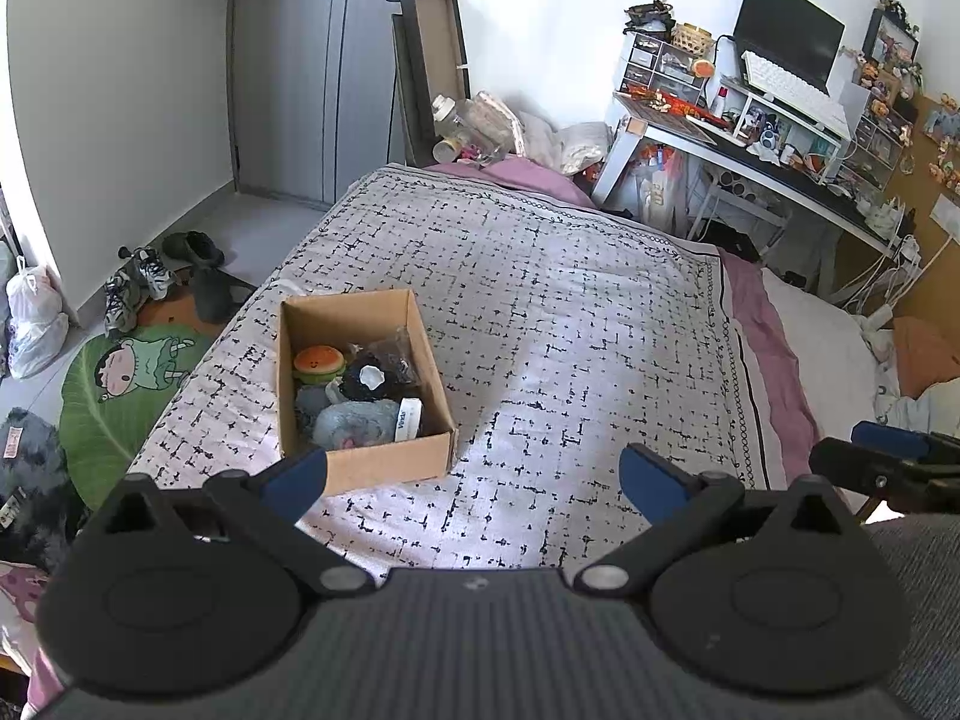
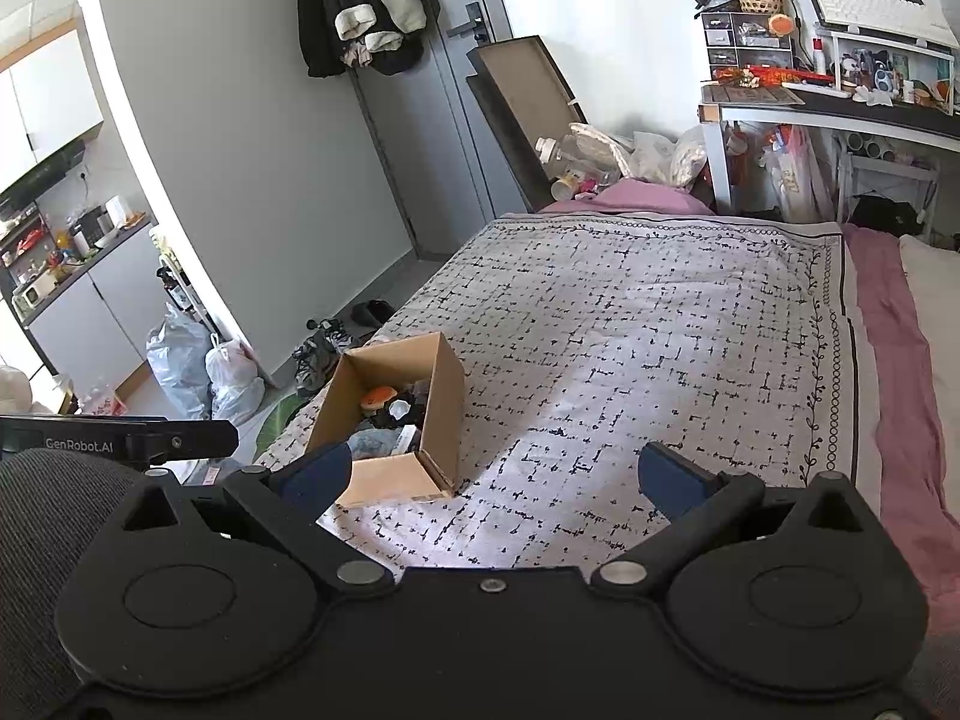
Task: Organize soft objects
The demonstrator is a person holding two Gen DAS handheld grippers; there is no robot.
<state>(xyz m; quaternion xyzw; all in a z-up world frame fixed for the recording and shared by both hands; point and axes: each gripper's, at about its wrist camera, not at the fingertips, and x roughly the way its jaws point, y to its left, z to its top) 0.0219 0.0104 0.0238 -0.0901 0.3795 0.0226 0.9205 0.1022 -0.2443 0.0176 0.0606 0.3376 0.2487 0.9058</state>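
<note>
Cardboard box (image 1: 360, 384) sits on the bed (image 1: 570, 312) near its left edge, holding the soft toys (image 1: 351, 387). No loose items visible on the blanket. Left gripper (image 1: 474, 480) and right gripper (image 2: 495, 477) both spread wide, empty. Task judged near complete.

Both views are bright and evenly lit by soft daylight, with no harsh glare. A paler band of light runs down the middle of the patterned bedspread (image 1: 540, 312), while the cardboard box (image 1: 360, 384) casts only a faint shadow. The white wall (image 1: 570, 30) is nearly washed out. Fisheye distortion bends the door (image 2: 420, 138) and the frame edges strongly, and dark vignetting cuts the corners. Focus stays sharp throughout.
</note>
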